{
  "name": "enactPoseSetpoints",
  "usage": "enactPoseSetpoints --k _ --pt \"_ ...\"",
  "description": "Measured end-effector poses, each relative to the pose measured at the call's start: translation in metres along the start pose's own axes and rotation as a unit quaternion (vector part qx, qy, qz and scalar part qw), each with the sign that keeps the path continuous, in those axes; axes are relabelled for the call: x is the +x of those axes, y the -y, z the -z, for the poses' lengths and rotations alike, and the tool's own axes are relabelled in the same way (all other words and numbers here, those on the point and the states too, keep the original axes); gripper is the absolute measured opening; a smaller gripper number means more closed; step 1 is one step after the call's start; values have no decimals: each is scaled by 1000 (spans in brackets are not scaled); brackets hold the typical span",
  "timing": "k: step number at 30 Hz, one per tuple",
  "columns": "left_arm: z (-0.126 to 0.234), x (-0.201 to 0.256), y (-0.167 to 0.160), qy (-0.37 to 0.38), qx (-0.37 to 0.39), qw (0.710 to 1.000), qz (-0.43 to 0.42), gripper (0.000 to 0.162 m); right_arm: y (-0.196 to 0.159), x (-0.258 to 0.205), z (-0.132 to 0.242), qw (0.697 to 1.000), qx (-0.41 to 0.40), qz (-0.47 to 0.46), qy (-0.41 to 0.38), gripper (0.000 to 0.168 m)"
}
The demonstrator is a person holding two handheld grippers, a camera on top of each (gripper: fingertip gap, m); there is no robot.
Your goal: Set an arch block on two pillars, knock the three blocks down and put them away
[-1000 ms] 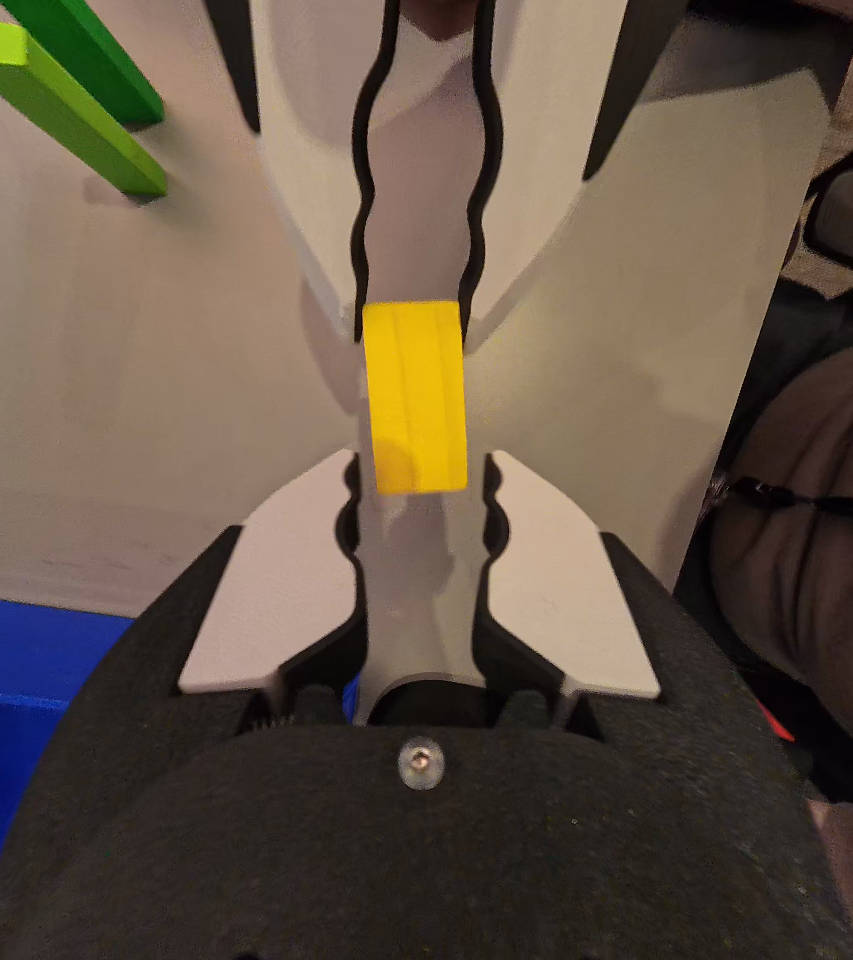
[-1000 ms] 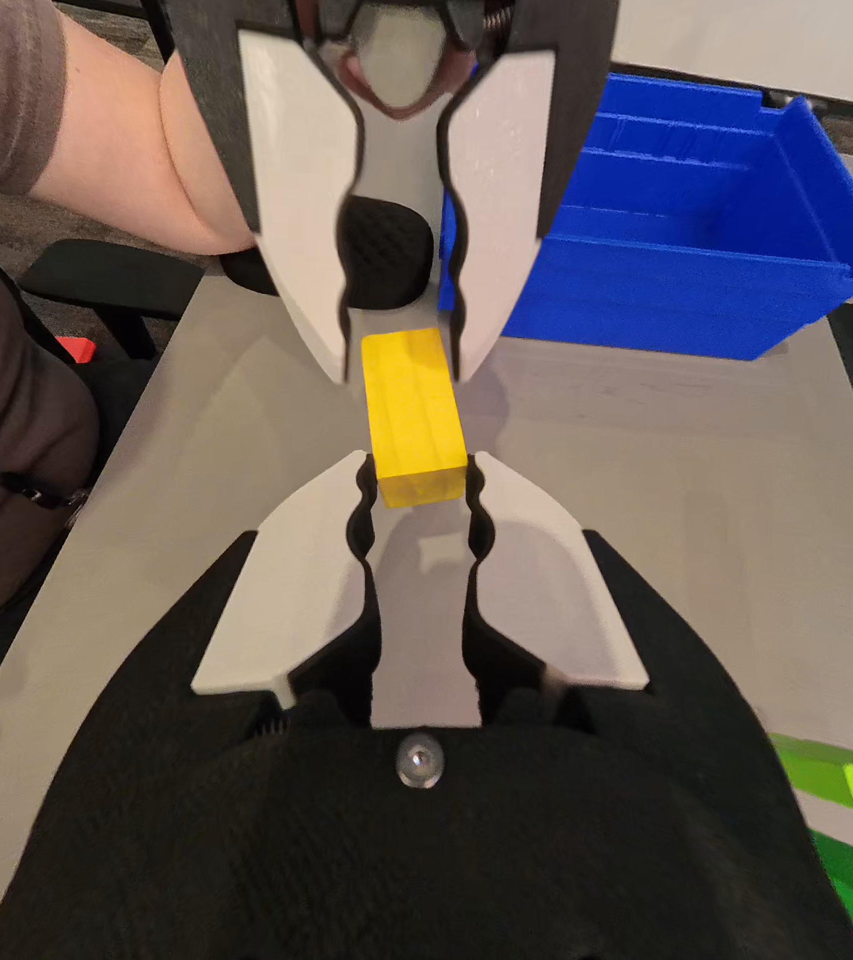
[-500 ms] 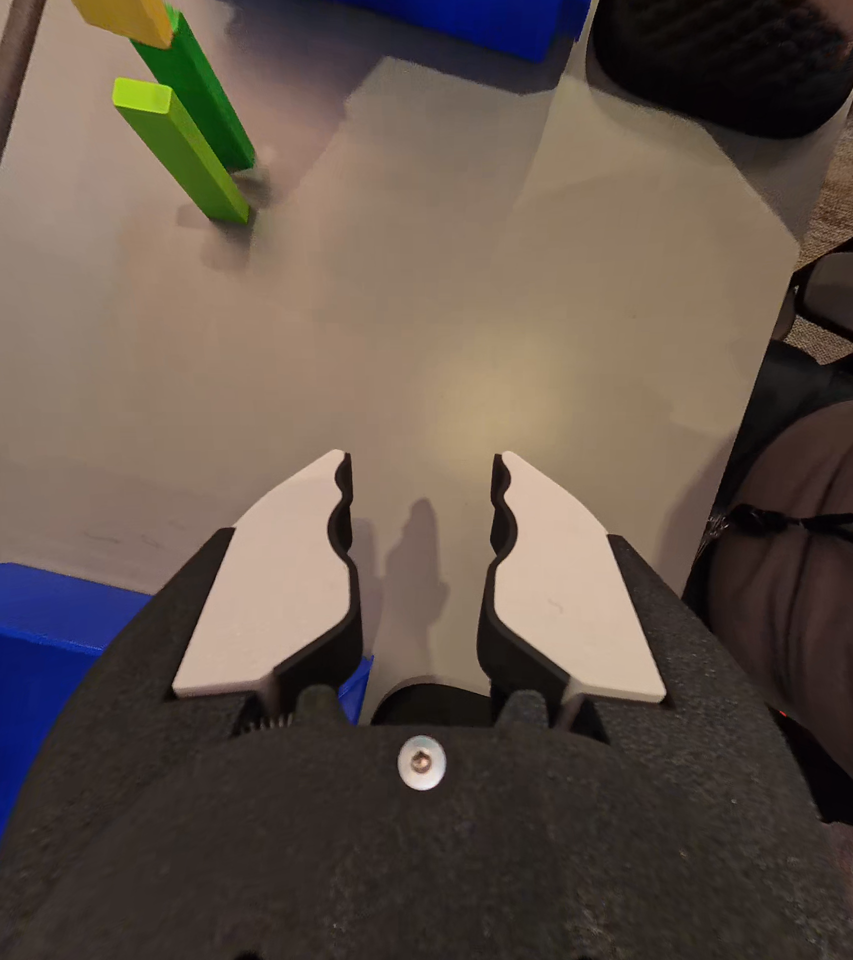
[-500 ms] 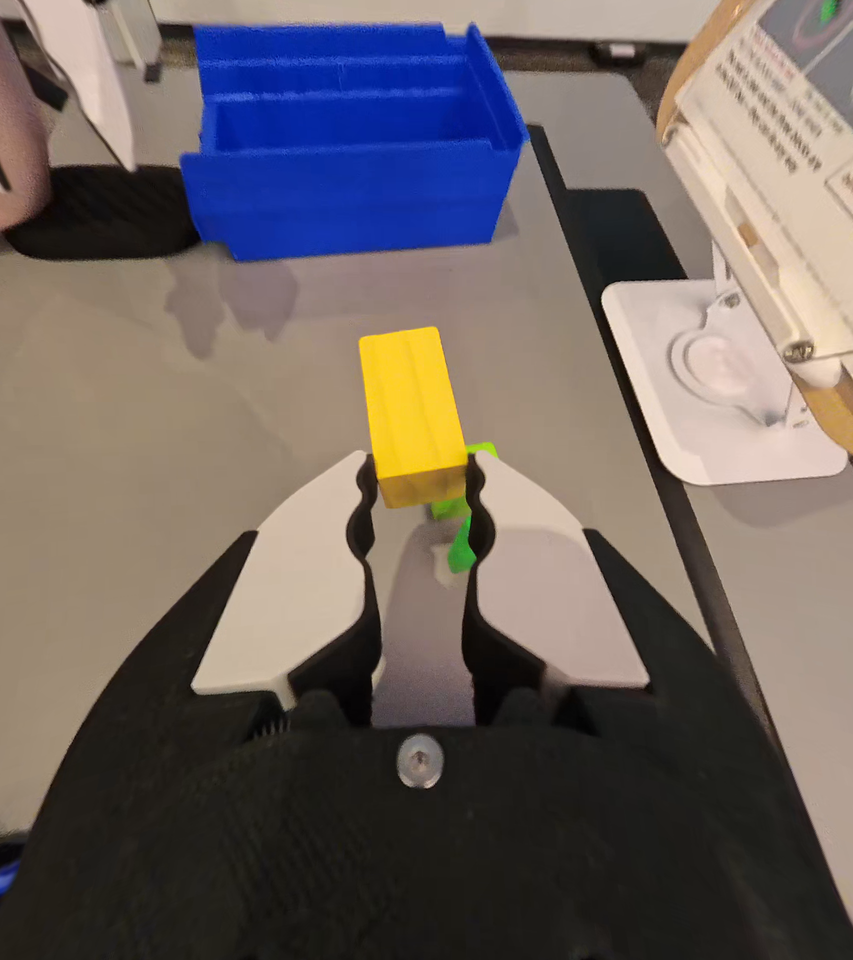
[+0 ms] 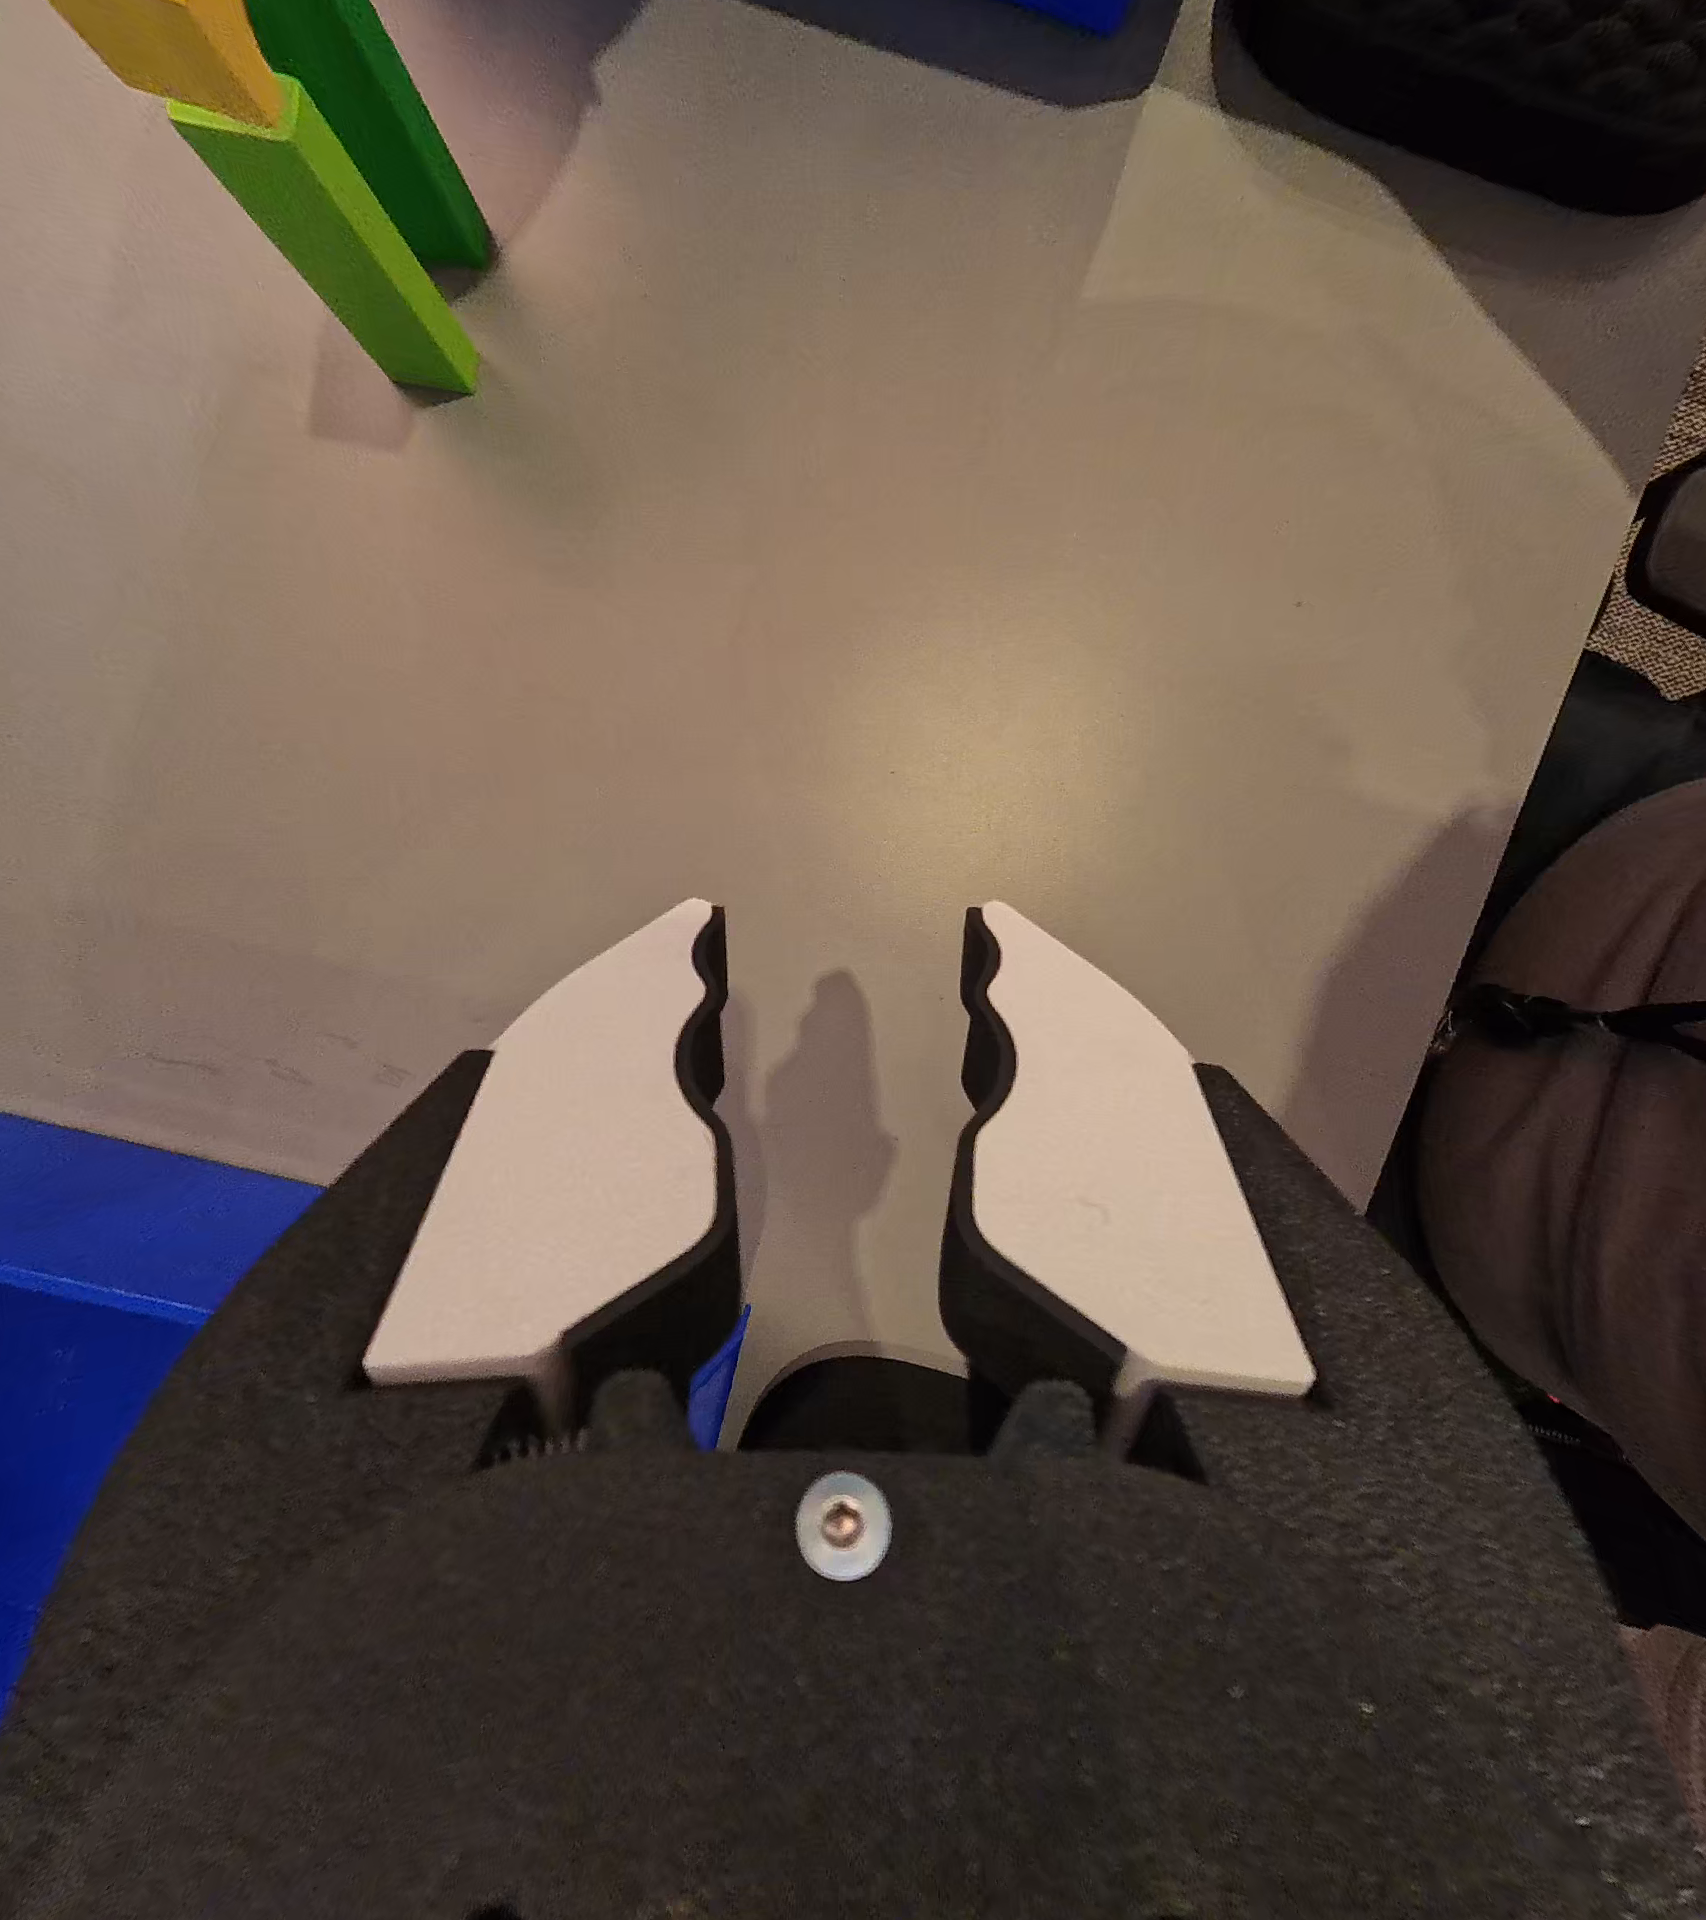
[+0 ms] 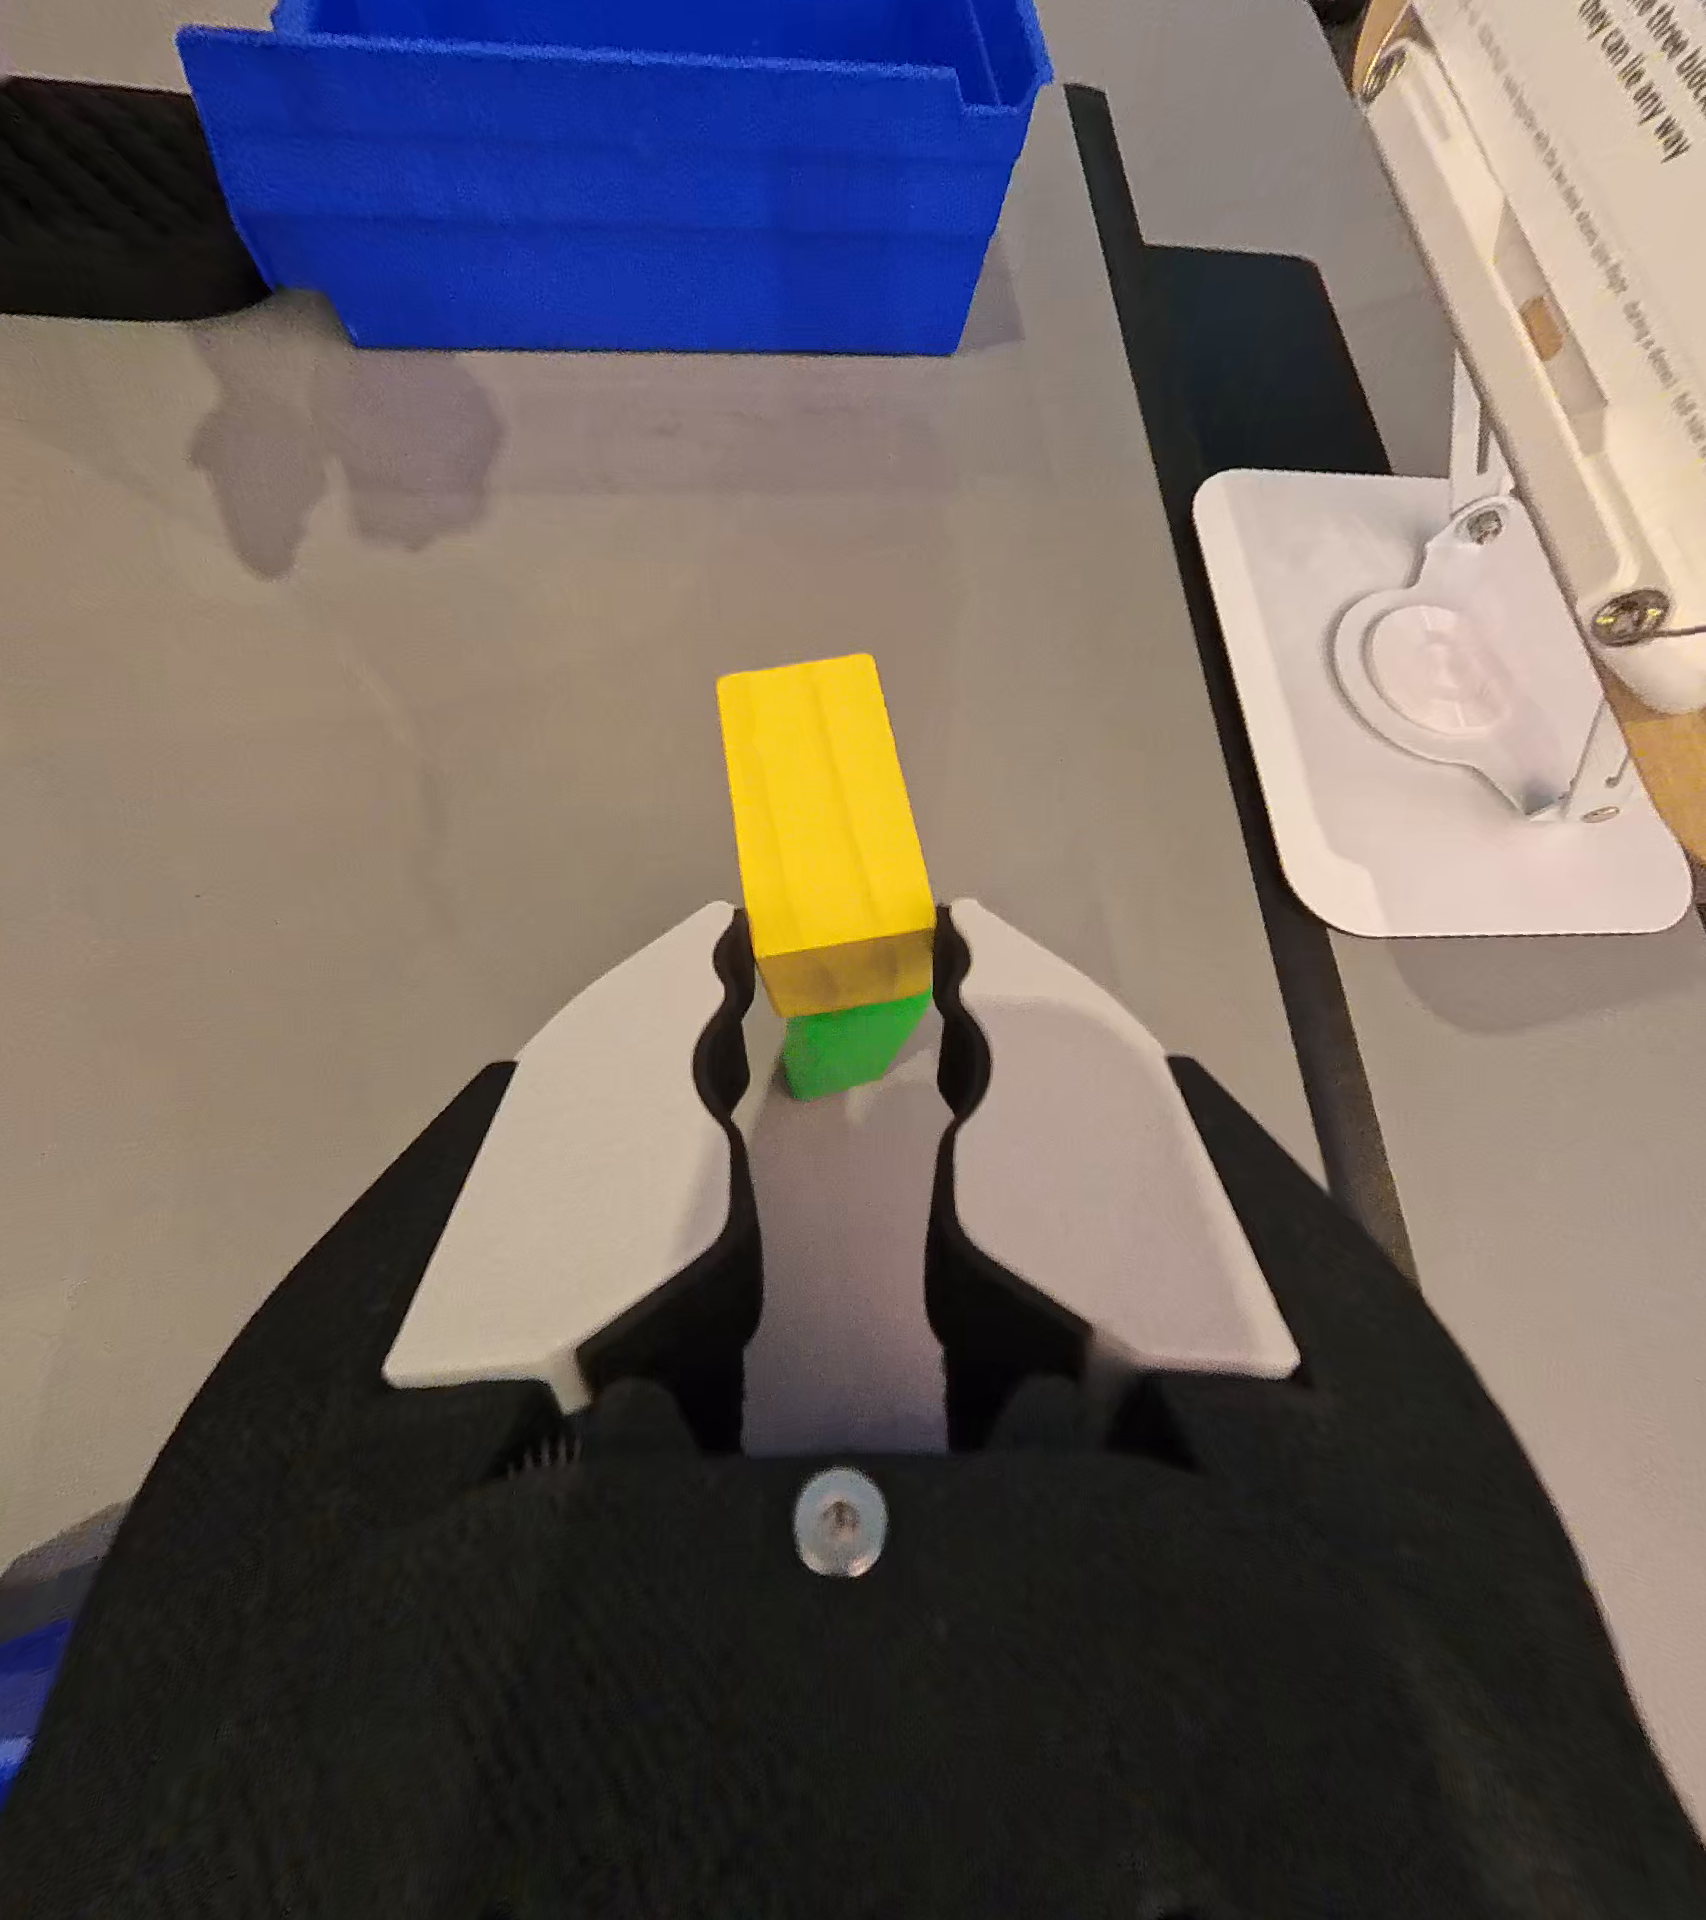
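My right gripper pinches the near end of the yellow arch block, which sits atop the green pillars; my left gripper hangs empty, jaws partly apart. The block looks rigid, light and smooth-painted, so I'd grip its flat sides. Beyond sits the blue bin.

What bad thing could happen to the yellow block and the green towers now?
The right gripper holds only one end of the yellow block, so it might tip or slip. The block sits right above the green pillars, which stand tall and thin; a small bump could topple them too early. The left gripper is open and far away, so it probably cannot catch anything.
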State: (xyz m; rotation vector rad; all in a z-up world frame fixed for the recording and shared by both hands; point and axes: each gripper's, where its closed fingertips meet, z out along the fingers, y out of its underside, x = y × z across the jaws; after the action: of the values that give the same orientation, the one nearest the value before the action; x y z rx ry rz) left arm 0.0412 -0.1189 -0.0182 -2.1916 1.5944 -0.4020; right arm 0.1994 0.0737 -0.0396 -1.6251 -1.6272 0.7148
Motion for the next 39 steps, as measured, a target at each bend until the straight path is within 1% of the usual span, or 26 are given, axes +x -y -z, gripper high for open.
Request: enactPoseSetpoints --k 4,12,25,39 --pt "-1 0 -2 2 -7 1000 -2 43 -6 2 -4 1000 -5 -5 2 35" --pt "-1 3 -2 2 -9 1000 -5 41 -6 5 -4 1000 14 -13 -1 34" --pt "-7 5 -4 -4 -22 1000 -5 39 -12 4 -7 1000 -3 -17 4 34" --pt "-10 7 -6 -9 -32 999 -3 38 -14 6 -5 1000 1 -29 1 34"
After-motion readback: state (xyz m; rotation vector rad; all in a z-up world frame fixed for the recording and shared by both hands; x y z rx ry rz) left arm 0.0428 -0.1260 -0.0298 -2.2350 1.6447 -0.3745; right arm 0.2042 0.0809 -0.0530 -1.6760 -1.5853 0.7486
